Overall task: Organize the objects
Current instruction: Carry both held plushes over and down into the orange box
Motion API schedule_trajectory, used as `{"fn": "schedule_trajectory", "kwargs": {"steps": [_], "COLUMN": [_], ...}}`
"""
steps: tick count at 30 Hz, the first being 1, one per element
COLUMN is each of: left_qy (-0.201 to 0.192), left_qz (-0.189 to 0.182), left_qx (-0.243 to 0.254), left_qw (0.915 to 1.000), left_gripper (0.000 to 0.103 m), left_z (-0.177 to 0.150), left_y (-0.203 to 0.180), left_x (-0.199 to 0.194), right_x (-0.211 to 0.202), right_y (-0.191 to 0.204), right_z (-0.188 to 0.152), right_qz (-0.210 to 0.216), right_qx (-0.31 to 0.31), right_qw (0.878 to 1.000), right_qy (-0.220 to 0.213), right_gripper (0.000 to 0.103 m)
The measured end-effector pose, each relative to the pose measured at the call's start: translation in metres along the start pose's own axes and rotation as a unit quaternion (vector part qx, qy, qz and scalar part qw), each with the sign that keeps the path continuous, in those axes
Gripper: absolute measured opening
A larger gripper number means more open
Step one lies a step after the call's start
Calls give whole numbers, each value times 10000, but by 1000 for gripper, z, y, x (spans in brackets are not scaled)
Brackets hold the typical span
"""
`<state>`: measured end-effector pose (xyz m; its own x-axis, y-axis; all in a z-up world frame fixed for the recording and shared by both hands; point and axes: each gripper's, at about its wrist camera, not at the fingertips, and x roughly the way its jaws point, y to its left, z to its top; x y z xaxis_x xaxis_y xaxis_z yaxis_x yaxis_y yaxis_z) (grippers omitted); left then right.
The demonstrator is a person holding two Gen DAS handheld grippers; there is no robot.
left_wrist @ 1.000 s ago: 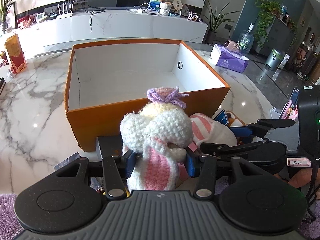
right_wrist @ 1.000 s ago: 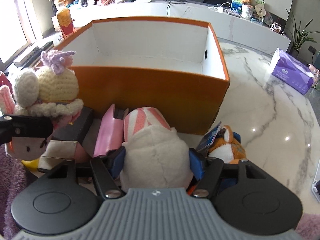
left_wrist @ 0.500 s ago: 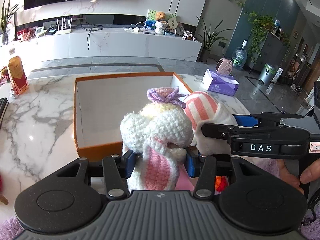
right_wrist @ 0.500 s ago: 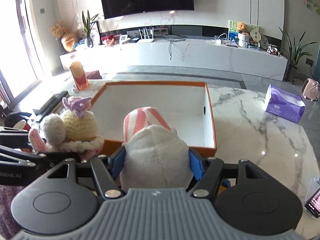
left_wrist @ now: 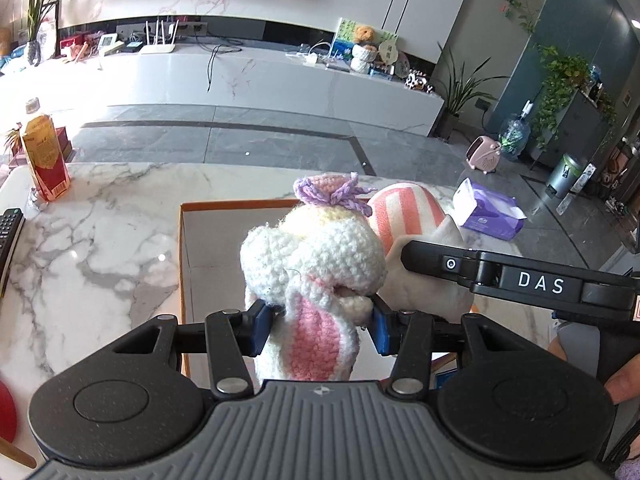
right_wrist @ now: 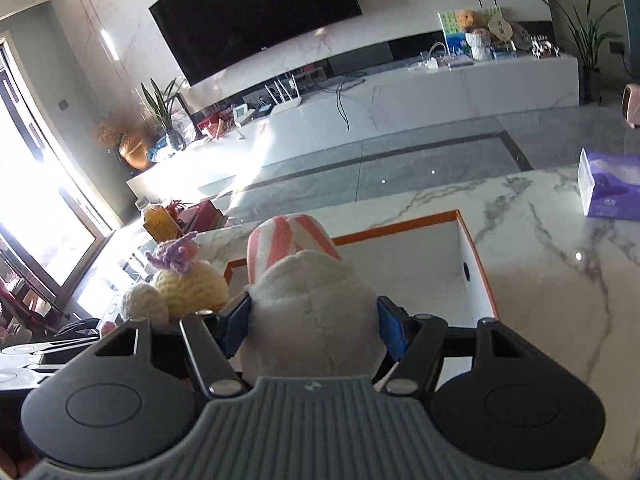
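My left gripper (left_wrist: 318,326) is shut on a crocheted white, yellow and pink doll (left_wrist: 316,268) with a purple bow, held above the near edge of the orange box (left_wrist: 182,248). My right gripper (right_wrist: 314,326) is shut on a white plush toy (right_wrist: 312,312) with a pink-striped cap, also held over the orange box (right_wrist: 486,280), whose inside is white. The plush toy shows to the right of the doll in the left wrist view (left_wrist: 404,208). The crocheted doll shows at left in the right wrist view (right_wrist: 184,284). Both toys hide much of the box.
A marble table (left_wrist: 100,232) bears the box. An orange drink carton (left_wrist: 44,156) and a remote (left_wrist: 10,236) are at the far left. A purple tissue pack (left_wrist: 490,216) lies at the right and also shows in the right wrist view (right_wrist: 610,182).
Both grippers have risen well above the table with their toys. The box now looks smaller and lower in both views, and the right gripper has tilted.
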<state>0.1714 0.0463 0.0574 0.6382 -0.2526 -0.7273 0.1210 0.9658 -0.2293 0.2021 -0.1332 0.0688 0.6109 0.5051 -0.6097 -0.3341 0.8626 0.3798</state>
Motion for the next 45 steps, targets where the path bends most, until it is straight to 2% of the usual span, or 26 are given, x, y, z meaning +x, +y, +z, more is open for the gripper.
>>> {"fn": "schedule_trajectory", "kwargs": {"steps": [8, 11, 15, 21, 27, 34, 40, 43, 45], "left_qy": [565, 740, 868, 1137, 1367, 1184, 621, 380, 281], "left_qz": [263, 329, 585, 995, 1243, 1144, 901, 902, 971], "left_qx": [-133, -73, 249, 598, 776, 776, 819, 642, 511], "left_qw": [9980, 9967, 9942, 9867, 9797, 9833, 9906, 9931, 9936], "left_gripper": [56, 56, 56, 58, 56, 60, 60, 60, 54], "left_z": [-10, -13, -19, -25, -33, -29, -17, -9, -4], "left_y": [20, 20, 13, 5, 3, 5, 7, 17, 25], "left_x": [42, 50, 58, 72, 82, 68, 31, 16, 12], "right_x": [62, 77, 96, 108, 116, 124, 122, 124, 128], "right_y": [-20, -24, -29, -34, -28, -22, -22, -18, -16], "right_z": [-14, -19, -26, -35, -42, -50, -43, -37, -35], "right_qz": [-192, -270, -312, -390, -432, -499, -720, -900, -982], "right_qx": [443, 468, 535, 657, 621, 520, 471, 338, 249], "right_qw": [9960, 9939, 9903, 9874, 9856, 9842, 9849, 9848, 9838], "right_qy": [752, 965, 1245, 1384, 1511, 1615, 1502, 1444, 1480], "right_gripper": [68, 68, 68, 68, 69, 69, 69, 69, 69]}}
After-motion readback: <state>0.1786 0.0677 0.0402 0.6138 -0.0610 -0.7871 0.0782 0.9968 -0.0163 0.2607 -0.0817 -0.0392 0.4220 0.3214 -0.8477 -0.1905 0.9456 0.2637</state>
